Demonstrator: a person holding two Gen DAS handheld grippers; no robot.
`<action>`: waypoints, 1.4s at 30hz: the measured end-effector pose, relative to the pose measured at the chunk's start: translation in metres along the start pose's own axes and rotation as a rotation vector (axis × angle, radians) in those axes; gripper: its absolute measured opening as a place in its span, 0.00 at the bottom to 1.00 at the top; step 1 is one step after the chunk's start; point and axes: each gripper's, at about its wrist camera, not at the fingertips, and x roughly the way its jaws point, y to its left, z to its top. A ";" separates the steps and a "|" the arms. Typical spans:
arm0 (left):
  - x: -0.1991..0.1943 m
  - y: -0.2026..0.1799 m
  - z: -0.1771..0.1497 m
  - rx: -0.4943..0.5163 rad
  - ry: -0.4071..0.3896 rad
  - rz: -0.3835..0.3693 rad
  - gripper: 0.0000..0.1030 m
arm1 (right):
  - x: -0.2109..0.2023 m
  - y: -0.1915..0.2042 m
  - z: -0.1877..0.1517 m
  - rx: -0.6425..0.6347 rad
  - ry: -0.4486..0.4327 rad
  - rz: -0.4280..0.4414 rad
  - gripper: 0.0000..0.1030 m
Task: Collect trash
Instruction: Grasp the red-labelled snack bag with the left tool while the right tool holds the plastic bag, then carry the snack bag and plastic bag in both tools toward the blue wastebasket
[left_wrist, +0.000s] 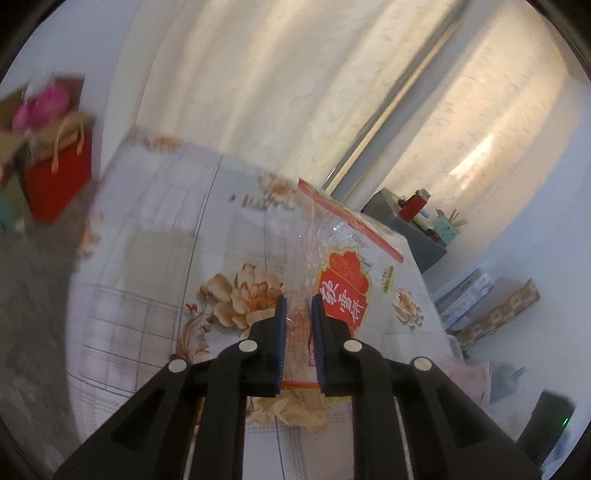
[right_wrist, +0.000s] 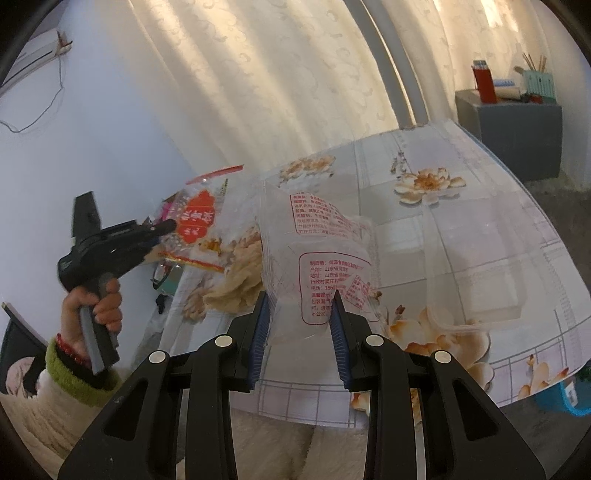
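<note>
**Both tools gripping plastic bags above the flowered surface**

My left tool (left_wrist: 297, 325) is clamped narrow on a clear plastic bag with a red label (left_wrist: 341, 291). From the right wrist camera I can see that same bag (right_wrist: 201, 225) lifted off the surface, hanging from the left tool's tip (right_wrist: 168, 226), with a person's hand (right_wrist: 98, 308) on the grip below and a green cuff at the wrist. The bag has a red strip along its top edge and some gold and red trim at the bottom.

My right tool (right_wrist: 301, 328) is part closed on a second clear bag (right_wrist: 325, 266) printed with red text; its blue pads (right_wrist: 338, 332) press the crumpled plastic from both sides. This bag stands up in front of the camera, above the near edge of the surface (right_wrist: 461, 206).

The surface is covered by a pale cloth with a grid and flower print. A clear plastic tray (right_wrist: 476, 273) rests on it, to the right of the second bag. A grey cabinet (right_wrist: 517, 136) with small things on top stands beyond, by the curtain (right_wrist: 277, 81). A red paper bag (left_wrist: 59, 177) sits past the surface's far left end, blurred.
</note>
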 end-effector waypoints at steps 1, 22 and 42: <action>-0.007 -0.005 -0.003 0.021 -0.016 0.001 0.12 | -0.002 0.001 0.000 -0.001 -0.003 0.000 0.29; -0.030 -0.111 -0.049 0.205 -0.040 -0.178 0.11 | -0.080 -0.021 -0.002 0.039 -0.149 -0.102 0.29; 0.044 -0.308 -0.096 0.493 0.095 -0.375 0.11 | -0.198 -0.138 -0.042 0.270 -0.367 -0.363 0.29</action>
